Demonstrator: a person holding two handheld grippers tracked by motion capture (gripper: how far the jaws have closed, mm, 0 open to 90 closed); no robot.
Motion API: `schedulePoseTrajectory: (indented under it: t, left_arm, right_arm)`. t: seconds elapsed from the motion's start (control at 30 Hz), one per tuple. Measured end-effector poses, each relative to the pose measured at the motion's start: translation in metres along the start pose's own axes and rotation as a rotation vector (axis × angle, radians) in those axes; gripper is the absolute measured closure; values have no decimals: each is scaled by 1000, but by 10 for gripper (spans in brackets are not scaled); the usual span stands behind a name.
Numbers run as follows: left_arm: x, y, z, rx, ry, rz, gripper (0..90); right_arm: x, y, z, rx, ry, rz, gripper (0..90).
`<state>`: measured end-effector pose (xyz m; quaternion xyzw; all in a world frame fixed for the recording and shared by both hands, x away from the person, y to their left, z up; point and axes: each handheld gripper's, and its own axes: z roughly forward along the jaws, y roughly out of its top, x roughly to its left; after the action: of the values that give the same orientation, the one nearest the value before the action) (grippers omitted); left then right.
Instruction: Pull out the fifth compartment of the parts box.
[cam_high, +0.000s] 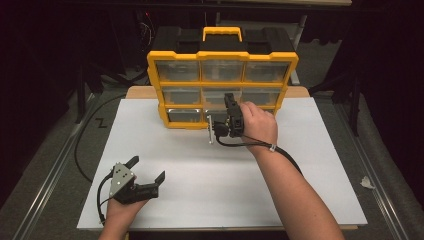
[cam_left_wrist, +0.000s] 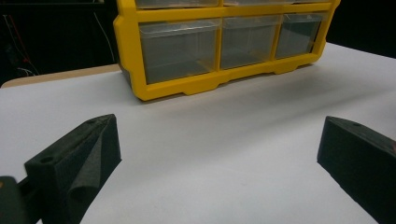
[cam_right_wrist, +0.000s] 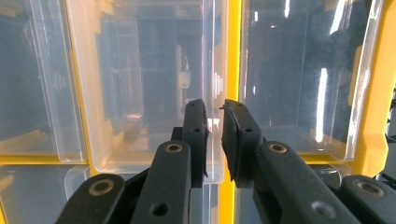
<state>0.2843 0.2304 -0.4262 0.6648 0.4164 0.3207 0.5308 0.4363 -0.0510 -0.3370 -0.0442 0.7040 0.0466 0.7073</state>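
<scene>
A yellow-framed organizer (cam_high: 200, 56) with clear plastic drawers stands at the back of the white table top. My right gripper (cam_high: 228, 97) is rolled on its side at the middle column of drawers. In the right gripper view its jaws (cam_right_wrist: 215, 109) are nearly together, pinching the thin front lip of a clear drawer (cam_right_wrist: 149, 70) beside a yellow divider (cam_right_wrist: 233, 56). My left gripper (cam_high: 148, 168) rests near the front left of the table, open, with nothing between its jaws. In the left gripper view (cam_left_wrist: 217, 140) it faces the organizer's bottom row (cam_left_wrist: 177, 49) from a distance.
The white board (cam_high: 300, 165) spreads wide in front of the organizer. A black case top with a yellow handle (cam_high: 222, 32) sits above the drawers. Cables (cam_high: 80, 150) run over the floor on the left, and a paper scrap (cam_high: 367, 182) lies on the right.
</scene>
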Motion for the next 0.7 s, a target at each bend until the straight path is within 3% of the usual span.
schedulePoseTrajectory:
  t: [0.23,0.27,0.3,0.37,0.57,0.7]
  left_arm:
    - [0,0,0,2,-1,2,2]
    - [0,0,0,1,0,1,2]
    - [0,0,0,2,-1,3,2]
    - [0,0,0,2,-1,3,2]
    - [0,0,0,1,-3,3,2]
    - [0,0,0,0,-4,4,2]
  right_arm:
    - [-2,1,-1,-3,40,15,705]
    - [-2,1,-1,-5,47,14,680]
    - [-4,2,-1,-7,63,11,597]
    - [-4,2,-1,-6,76,24,559]
    - [-8,4,1,-25,86,47,408]
    - [-12,6,4,-21,89,52,373]
